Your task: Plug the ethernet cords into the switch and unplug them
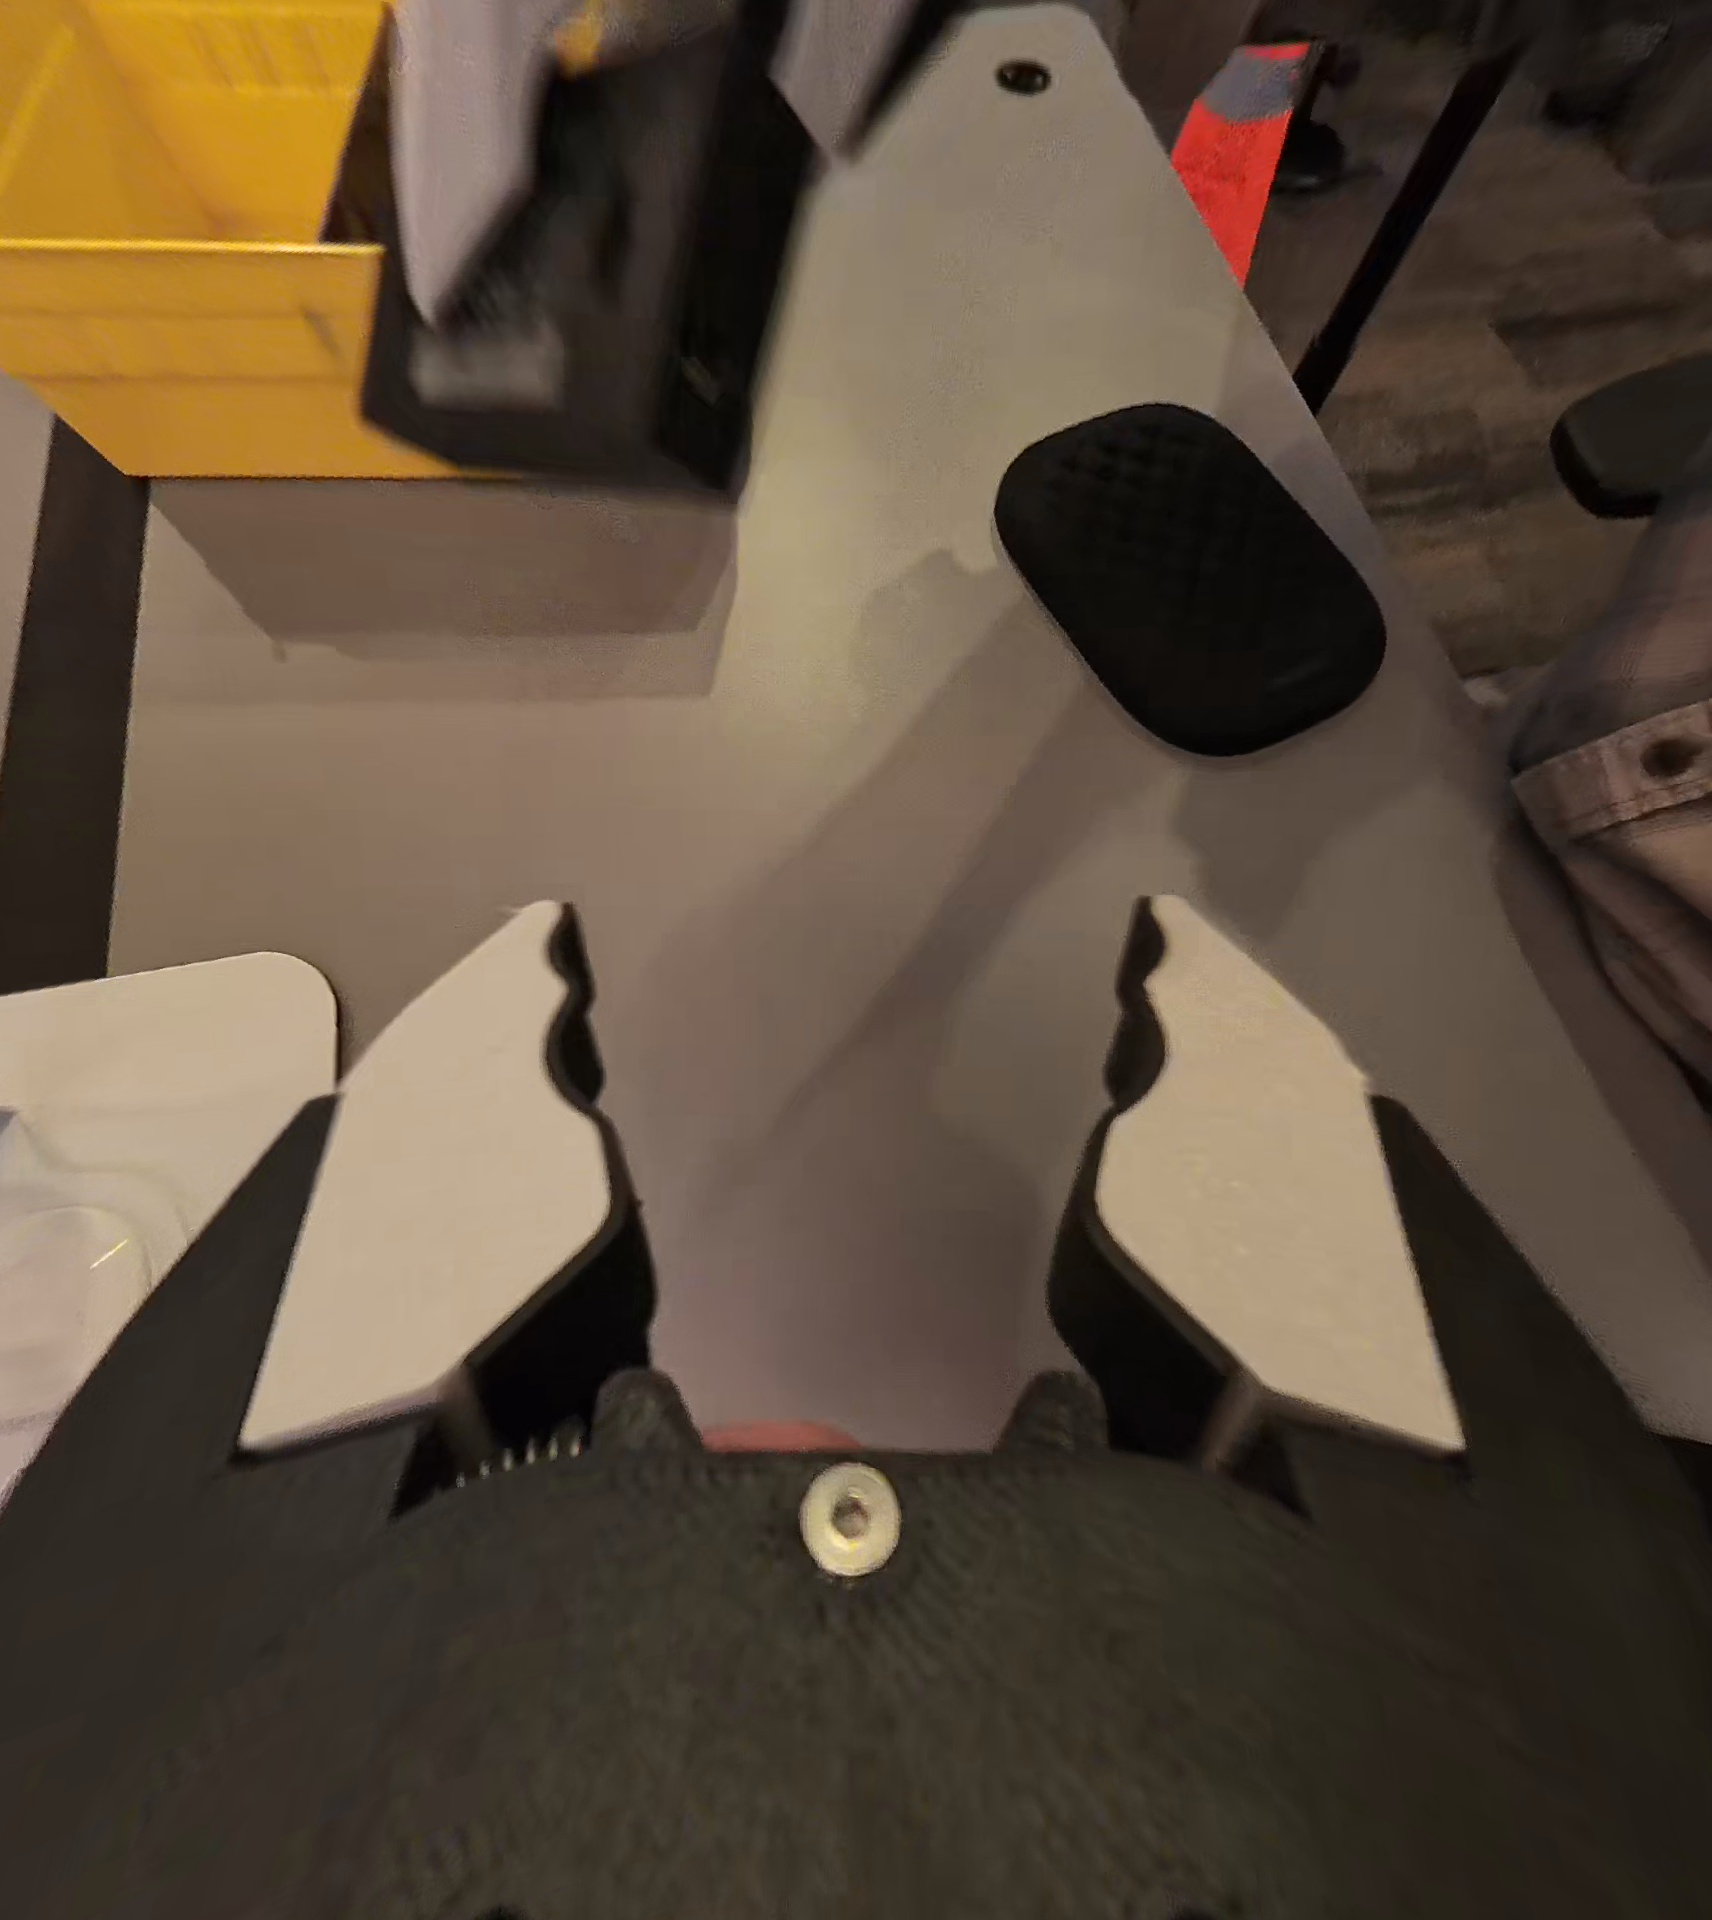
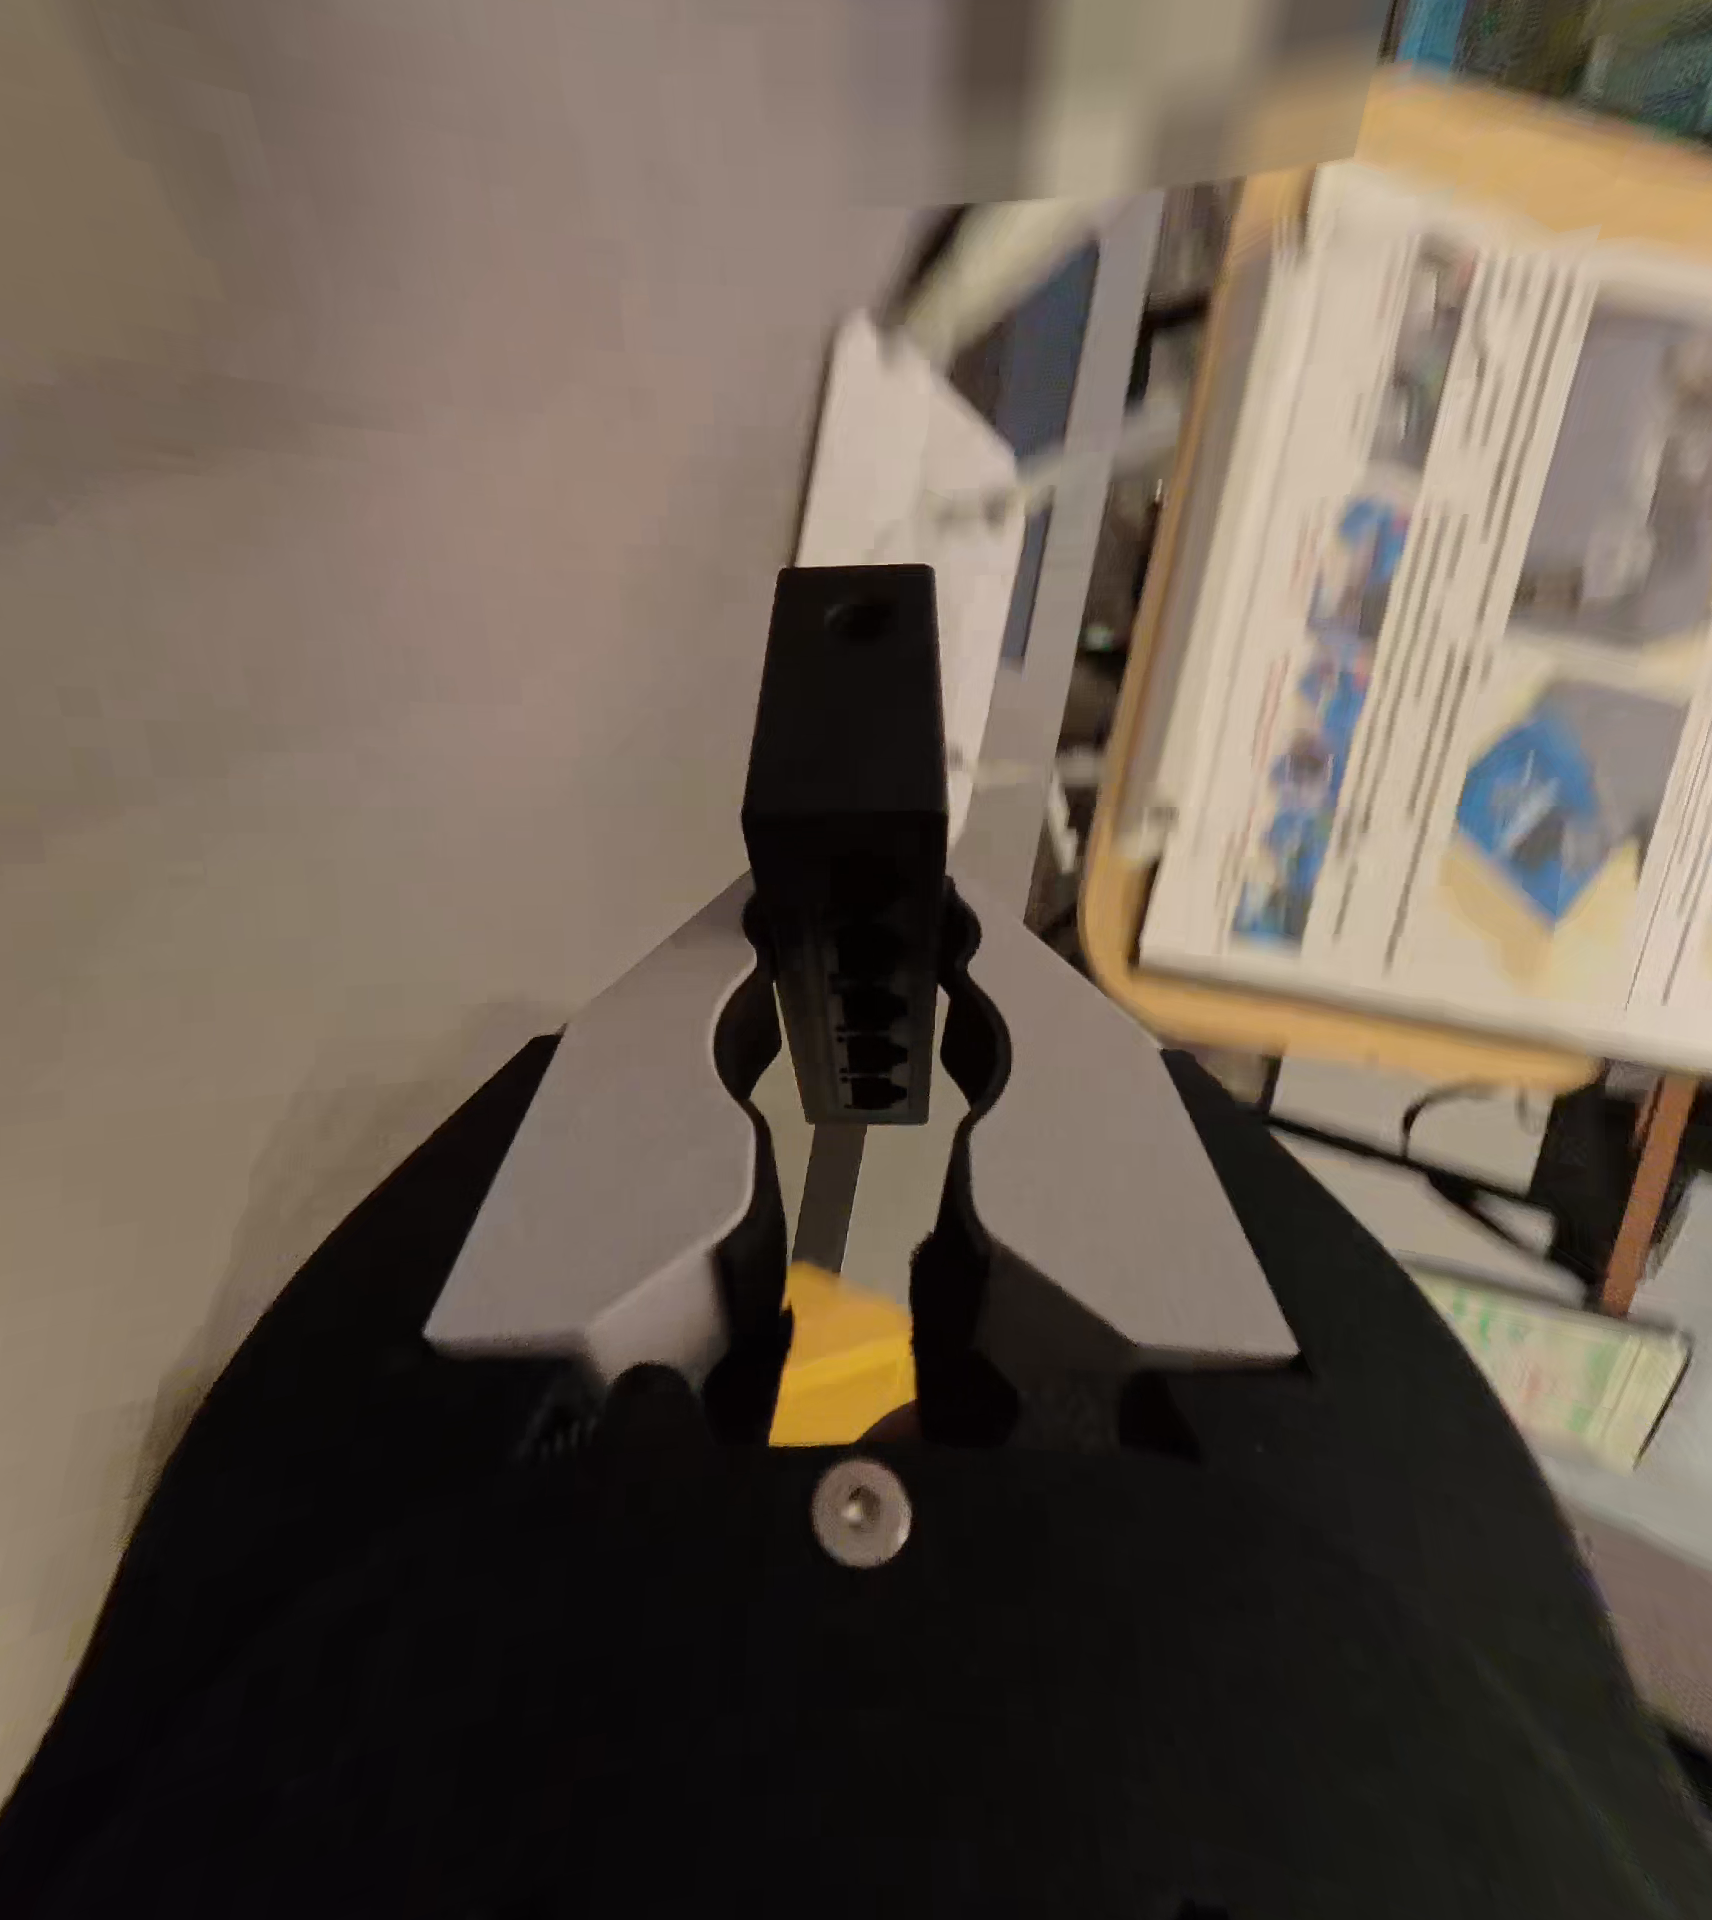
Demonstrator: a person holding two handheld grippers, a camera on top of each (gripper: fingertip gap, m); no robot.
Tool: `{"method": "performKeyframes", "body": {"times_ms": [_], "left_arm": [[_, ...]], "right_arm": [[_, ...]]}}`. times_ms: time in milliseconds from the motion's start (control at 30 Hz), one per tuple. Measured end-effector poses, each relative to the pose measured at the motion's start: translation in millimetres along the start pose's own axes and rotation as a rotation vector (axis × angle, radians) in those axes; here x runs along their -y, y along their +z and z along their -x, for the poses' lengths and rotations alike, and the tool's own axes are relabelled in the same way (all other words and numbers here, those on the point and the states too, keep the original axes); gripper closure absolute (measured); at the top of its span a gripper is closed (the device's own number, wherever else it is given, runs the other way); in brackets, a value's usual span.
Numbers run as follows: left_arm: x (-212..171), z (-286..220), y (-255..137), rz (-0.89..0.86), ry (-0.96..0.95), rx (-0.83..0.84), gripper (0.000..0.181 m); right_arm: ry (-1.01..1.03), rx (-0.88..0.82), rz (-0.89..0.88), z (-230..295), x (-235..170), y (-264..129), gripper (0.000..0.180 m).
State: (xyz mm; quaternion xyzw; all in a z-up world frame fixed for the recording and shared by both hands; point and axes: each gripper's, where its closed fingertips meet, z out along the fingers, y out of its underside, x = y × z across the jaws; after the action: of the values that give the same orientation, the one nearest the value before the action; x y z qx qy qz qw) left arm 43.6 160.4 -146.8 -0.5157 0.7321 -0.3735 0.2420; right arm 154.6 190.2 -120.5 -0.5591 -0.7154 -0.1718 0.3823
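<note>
The black switch [image 2: 847, 727] is a small box with a row of ports facing the right wrist camera. My right gripper [image 2: 852, 904] is shut on it and holds it in the air, its sides between the fingers. In the left wrist view the switch [image 1: 571, 312] shows blurred at the top, between the right gripper's pale fingers [image 1: 457, 156]. My left gripper [image 1: 852, 914] is open and empty above the grey table [image 1: 519, 810], some way short of the switch. No ethernet cord shows in either view.
A yellow bin [image 1: 156, 208] stands at the far left of the table. A black oval pad [image 1: 1190, 577] lies near the right edge. A clear plastic package [image 1: 52, 1143] lies at the near left. A person's shirt [image 1: 1683, 935] is beside the table. A board with printed sheets [image 2: 1454, 623] stands behind. My right fingertips sit around 12 centimetres from my left ones.
</note>
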Motion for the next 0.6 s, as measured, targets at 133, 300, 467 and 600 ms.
{"method": "performKeyframes", "body": {"times_ms": [133,300,467,600], "left_arm": [[6.0,6.2,-5.6,-0.043,-0.025,0.027,0.11],[1.8,8.6,-3.8,-0.005,0.005,0.06,0.119],[-5.0,16.6,-4.0,0.024,-0.005,0.096,0.111],[-6.8,25.3,-9.1,0.01,-0.04,0.122,0.106]], "right_arm": [[0.166,0.084,0.217,-21.8,-106.9,-28.7,0.155],[0.316,0.29,0.468,-16.6,-227.0,-32.1,0.154],[0.39,0.538,0.674,19.3,-309.2,-17.8,0.155],[0.427,0.673,0.724,49.5,-342.5,-0.7,0.155]]}}
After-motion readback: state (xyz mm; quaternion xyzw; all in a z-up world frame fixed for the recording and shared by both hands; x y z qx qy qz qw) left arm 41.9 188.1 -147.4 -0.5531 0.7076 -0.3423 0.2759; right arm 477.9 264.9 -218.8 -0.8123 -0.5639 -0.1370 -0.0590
